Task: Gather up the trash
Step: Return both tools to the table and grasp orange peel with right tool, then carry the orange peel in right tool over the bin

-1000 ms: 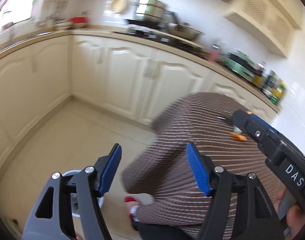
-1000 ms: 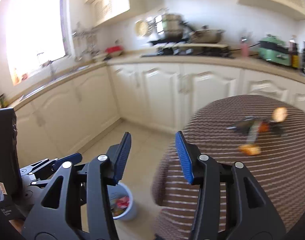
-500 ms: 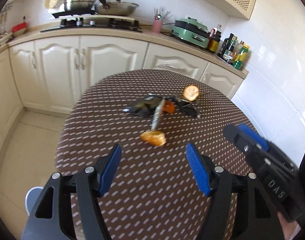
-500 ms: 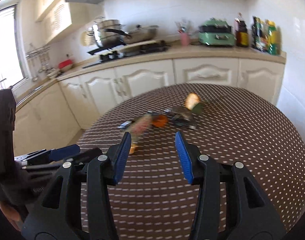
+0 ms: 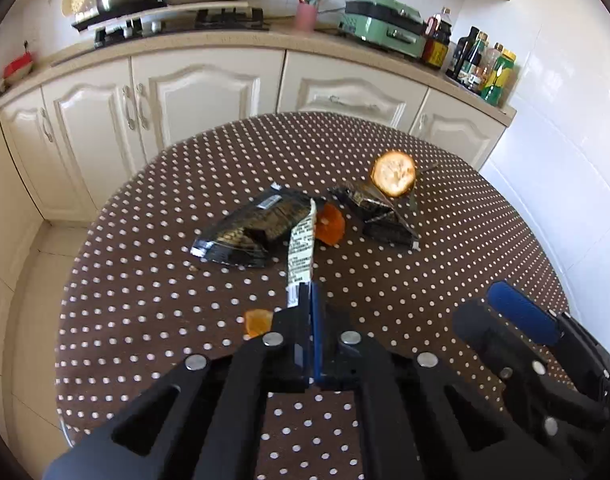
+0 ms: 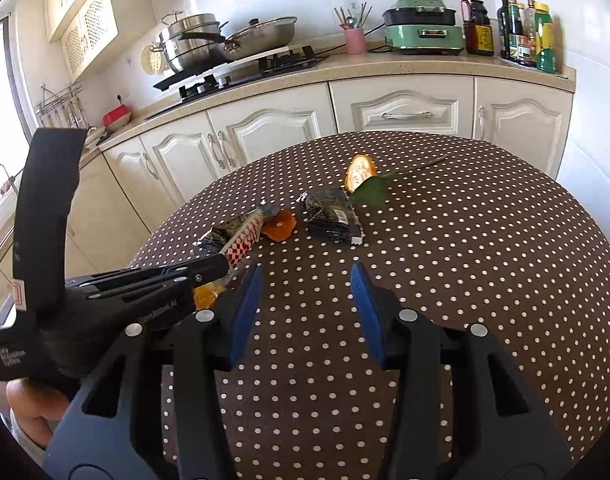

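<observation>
L gripper (image 5: 311, 300) just snapped shut, was wide open a sec ago over floor/bin. Jaws now pinch near end of long white wrapper strip (image 5: 301, 248); rest of strip lies on dotted table (image 5: 445, 280) over black snack bag (image 5: 253, 228). First pickup seems underway. R gripper (image 6: 305, 284) part open as before, empty, hovering over bare cloth. Rest untouched: orange peel (image 5: 331, 230), 2nd black wrapper (image 5: 379, 216), round slice (image 5: 393, 173), small orange bit (image 5: 257, 322) (right by L jaws). Bin out of view now.
</observation>
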`<state>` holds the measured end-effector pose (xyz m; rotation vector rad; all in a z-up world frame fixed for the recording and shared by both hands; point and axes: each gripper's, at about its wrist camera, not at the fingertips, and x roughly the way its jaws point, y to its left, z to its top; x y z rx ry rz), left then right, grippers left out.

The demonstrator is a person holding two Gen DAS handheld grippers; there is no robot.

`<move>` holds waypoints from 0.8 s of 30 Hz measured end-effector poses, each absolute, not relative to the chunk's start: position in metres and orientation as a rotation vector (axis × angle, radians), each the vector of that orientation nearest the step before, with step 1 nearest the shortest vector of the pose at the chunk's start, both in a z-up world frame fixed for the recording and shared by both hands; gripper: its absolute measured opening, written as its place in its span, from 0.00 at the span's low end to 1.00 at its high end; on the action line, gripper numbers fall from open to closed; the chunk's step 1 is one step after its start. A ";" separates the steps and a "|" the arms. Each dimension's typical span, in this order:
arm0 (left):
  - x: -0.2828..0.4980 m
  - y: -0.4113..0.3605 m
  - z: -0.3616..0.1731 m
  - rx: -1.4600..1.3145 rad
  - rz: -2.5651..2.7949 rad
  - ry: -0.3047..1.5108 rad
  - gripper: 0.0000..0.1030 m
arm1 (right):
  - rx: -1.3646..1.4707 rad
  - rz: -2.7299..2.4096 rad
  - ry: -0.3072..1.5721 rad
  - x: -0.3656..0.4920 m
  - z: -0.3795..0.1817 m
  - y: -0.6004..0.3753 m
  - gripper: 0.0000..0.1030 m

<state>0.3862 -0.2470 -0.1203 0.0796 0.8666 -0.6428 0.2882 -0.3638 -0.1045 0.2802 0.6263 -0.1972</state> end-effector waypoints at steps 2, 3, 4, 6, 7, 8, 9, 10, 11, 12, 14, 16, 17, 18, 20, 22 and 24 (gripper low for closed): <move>0.378 -0.238 -0.116 0.072 -0.644 0.843 0.01 | 0.276 -0.180 0.634 0.291 -0.104 -0.358 0.45; 0.373 -0.229 -0.112 0.062 -0.640 0.823 0.01 | 0.272 -0.172 0.640 0.293 -0.103 -0.355 0.45; 0.370 -0.222 -0.109 0.055 -0.636 0.810 0.01 | 0.269 -0.161 0.646 0.296 -0.103 -0.351 0.45; 0.366 -0.203 -0.101 0.033 -0.614 0.782 0.01 | 0.261 -0.138 0.659 0.301 -0.103 -0.341 0.45; 0.365 -0.197 -0.098 0.027 -0.606 0.772 0.01 | 0.251 -0.126 0.667 0.305 -0.103 -0.334 0.45; 0.364 -0.189 -0.096 0.021 -0.592 0.762 0.01 | 0.242 -0.116 0.675 0.307 -0.104 -0.329 0.45; 0.364 -0.179 -0.093 0.015 -0.572 0.753 0.01 | 0.231 -0.100 0.688 0.312 -0.106 -0.321 0.45; 0.363 -0.173 -0.092 0.013 -0.561 0.748 0.01 | 0.222 -0.092 0.698 0.316 -0.107 -0.315 0.46; 0.363 -0.165 -0.092 0.011 -0.549 0.744 0.01 | 0.208 -0.081 0.715 0.321 -0.109 -0.307 0.46; 0.364 -0.158 -0.093 0.010 -0.536 0.745 0.01 | 0.194 -0.071 0.734 0.327 -0.112 -0.300 0.46; 0.365 -0.145 -0.096 0.006 -0.516 0.751 0.01 | 0.175 -0.054 0.775 0.339 -0.119 -0.286 0.46; 0.366 -0.134 -0.099 -0.002 -0.502 0.755 0.01 | 0.154 -0.058 0.811 0.349 -0.127 -0.277 0.46; 0.366 -0.128 -0.101 -0.007 -0.497 0.759 0.01 | 0.143 -0.067 0.823 0.352 -0.130 -0.274 0.46; 0.366 -0.124 -0.102 -0.010 -0.495 0.760 0.01 | 0.126 -0.088 0.846 0.357 -0.135 -0.272 0.43; 0.366 -0.111 -0.105 -0.023 -0.488 0.763 0.01 | 0.132 -0.096 0.876 0.362 -0.143 -0.273 0.35; 0.365 -0.102 -0.107 -0.034 -0.486 0.765 0.01 | 0.132 -0.107 0.859 0.359 -0.141 -0.273 0.35; 0.362 -0.092 -0.109 -0.049 -0.480 0.761 0.01 | 0.120 -0.119 0.827 0.352 -0.136 -0.268 0.35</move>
